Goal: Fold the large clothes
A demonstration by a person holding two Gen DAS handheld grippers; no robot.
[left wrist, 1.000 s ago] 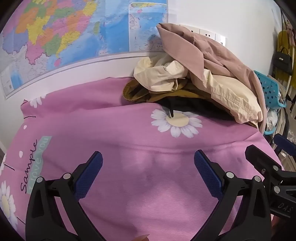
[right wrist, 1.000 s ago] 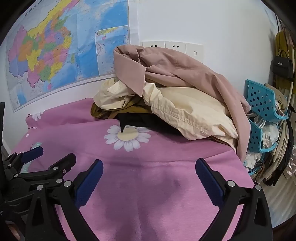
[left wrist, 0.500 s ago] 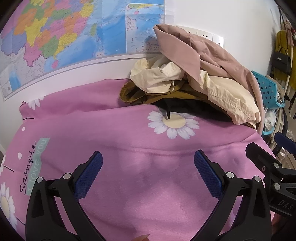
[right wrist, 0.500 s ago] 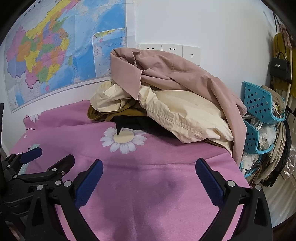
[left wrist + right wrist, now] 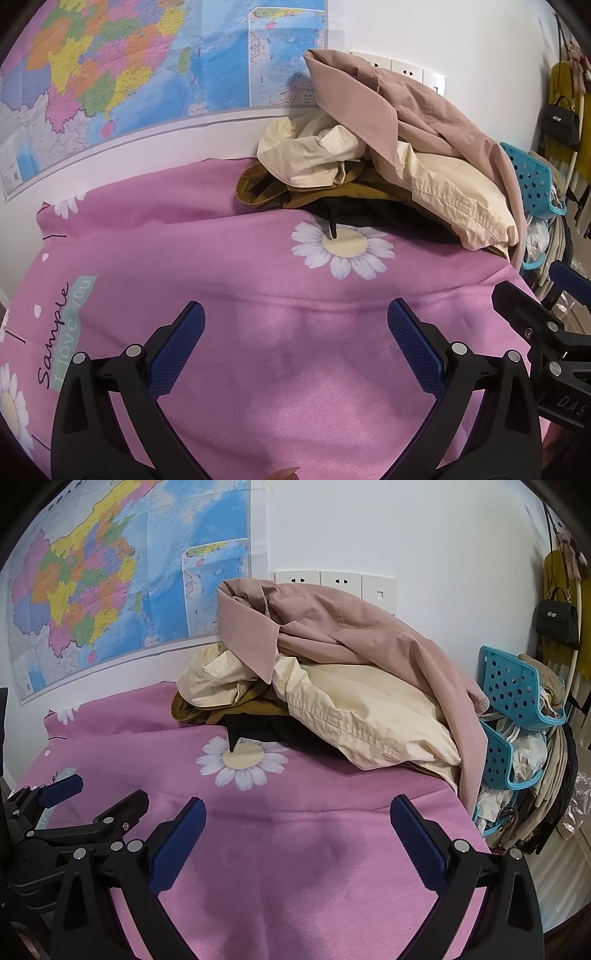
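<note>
Blue ribbed pads line both tools. The left gripper (image 5: 295, 332) fills the bottom of its own view with its jaws spread wide, nothing between them, above bare pink sheet (image 5: 258, 369). The right gripper (image 5: 297, 830) is likewise spread and empty at the bottom of its view; in the left wrist view it shows at the right edge, and the left one shows at the lower left of the right wrist view, so the two stand side by side.

The sheet carries a white daisy print (image 5: 343, 245) just above the frame's middle and the words "Sample I love you" at the lower left.

Beyond the daisy, at centre and upper right of both views, lies the pile of clothes (image 5: 332, 686): a dusty pink garment (image 5: 332, 627) on top, a cream one (image 5: 369, 712) under it, mustard and black cloth at the bottom, a black tip touching the daisy.

A map (image 5: 110, 583) covers the wall at upper left, wall sockets (image 5: 336, 581) sit above the pile, and blue baskets (image 5: 517, 686) stand at the right edge.
</note>
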